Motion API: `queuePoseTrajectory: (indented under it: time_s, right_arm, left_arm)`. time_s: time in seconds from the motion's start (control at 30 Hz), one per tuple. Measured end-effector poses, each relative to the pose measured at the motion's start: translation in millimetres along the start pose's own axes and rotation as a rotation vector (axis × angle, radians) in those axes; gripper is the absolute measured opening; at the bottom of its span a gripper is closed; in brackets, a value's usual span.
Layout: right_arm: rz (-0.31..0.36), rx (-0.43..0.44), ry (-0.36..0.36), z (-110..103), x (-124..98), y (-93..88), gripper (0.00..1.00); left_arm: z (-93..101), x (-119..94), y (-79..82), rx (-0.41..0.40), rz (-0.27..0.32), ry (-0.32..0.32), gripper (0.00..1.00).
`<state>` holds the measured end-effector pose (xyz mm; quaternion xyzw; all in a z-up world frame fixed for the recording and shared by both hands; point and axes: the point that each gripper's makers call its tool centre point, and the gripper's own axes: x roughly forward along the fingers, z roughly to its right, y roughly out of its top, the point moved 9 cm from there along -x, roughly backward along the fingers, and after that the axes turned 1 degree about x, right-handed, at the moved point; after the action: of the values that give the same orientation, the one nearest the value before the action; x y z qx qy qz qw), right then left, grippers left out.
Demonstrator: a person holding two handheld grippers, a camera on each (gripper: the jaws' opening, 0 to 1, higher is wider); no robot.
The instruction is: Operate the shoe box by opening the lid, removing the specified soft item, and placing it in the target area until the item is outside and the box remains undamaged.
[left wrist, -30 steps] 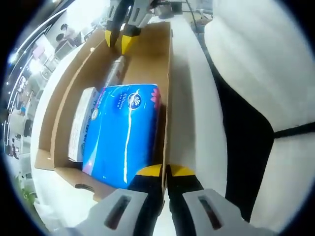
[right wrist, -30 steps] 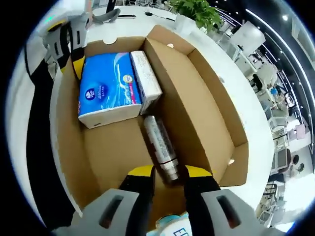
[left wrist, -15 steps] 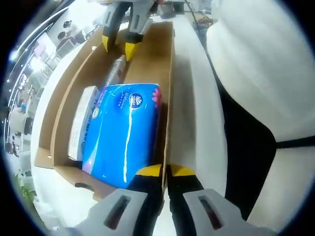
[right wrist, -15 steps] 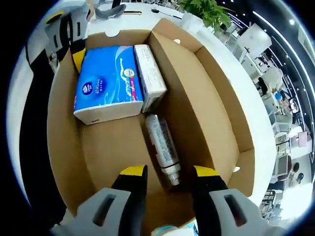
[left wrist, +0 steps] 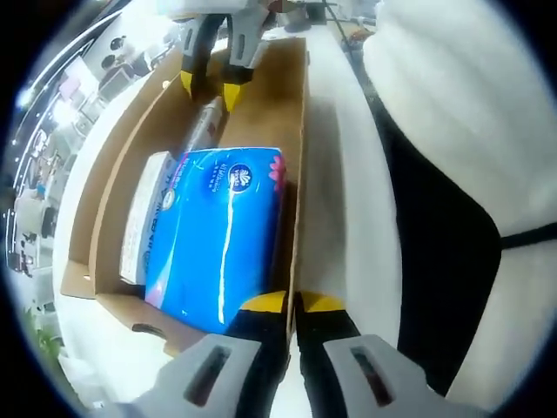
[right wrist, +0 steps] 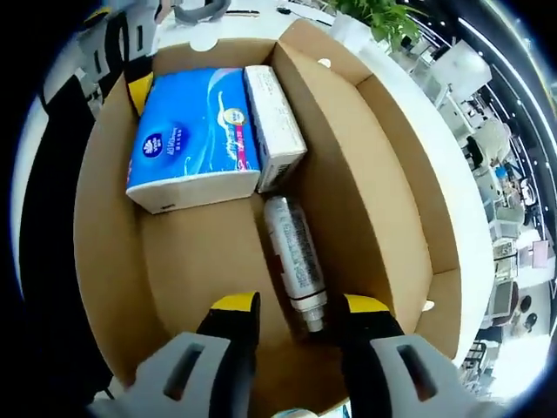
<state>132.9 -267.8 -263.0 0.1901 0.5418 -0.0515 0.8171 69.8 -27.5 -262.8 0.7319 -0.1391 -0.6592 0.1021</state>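
An open cardboard shoe box (right wrist: 104, 165) (left wrist: 300, 113) holds a blue soft tissue pack (right wrist: 193, 139) (left wrist: 218, 235), a white carton (right wrist: 275, 126) (left wrist: 144, 218) beside it, and a silver bottle (right wrist: 296, 261) (left wrist: 202, 129) lying on the floor of the box. My right gripper (right wrist: 300, 309) (left wrist: 209, 87) hangs open over the bottle's cap end, one jaw on each side. My left gripper (left wrist: 294, 303) (right wrist: 130, 65) is shut on the box's side wall, next to a corner of the tissue pack.
The box rests on a white table (right wrist: 409, 104). A person in a white top with dark straps (left wrist: 470, 174) stands close beside the box. A green plant (right wrist: 379, 17) and office desks lie beyond the table.
My right gripper has opened wider and drawn in over the bottle, its jaws now straddling the cap end. The left gripper holds still on the box wall.
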Motion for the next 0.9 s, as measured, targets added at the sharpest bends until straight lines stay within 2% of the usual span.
queuePoseTrajectory:
  time_s: [0.27, 0.47, 0.67, 0.77, 0.9]
  right_arm:
    - [-0.007, -0.002, 0.018, 3, 4, 3.0, 0.34]
    - [-0.027, -0.024, 0.052, -3, 12, 1.1, 0.38]
    - [-0.032, -0.030, 0.060, 0, 13, 1.2, 0.36]
    - [-0.055, -0.032, 0.097, 0, 17, 1.9, 0.36]
    - [-0.063, -0.041, 0.102, 3, 19, 5.4, 0.32]
  left_arm:
    - [1.0, 0, -0.8, 0.008, 0.013, 0.010, 0.03]
    - [1.4, -1, -0.9, 0.024, 0.021, 0.007, 0.03]
    - [1.6, -1, -1.0, 0.021, 0.021, 0.010, 0.03]
    - [1.3, -1, -1.2, 0.022, 0.021, 0.009, 0.03]
    - [1.1, -1, -1.2, 0.023, 0.022, 0.006, 0.03]
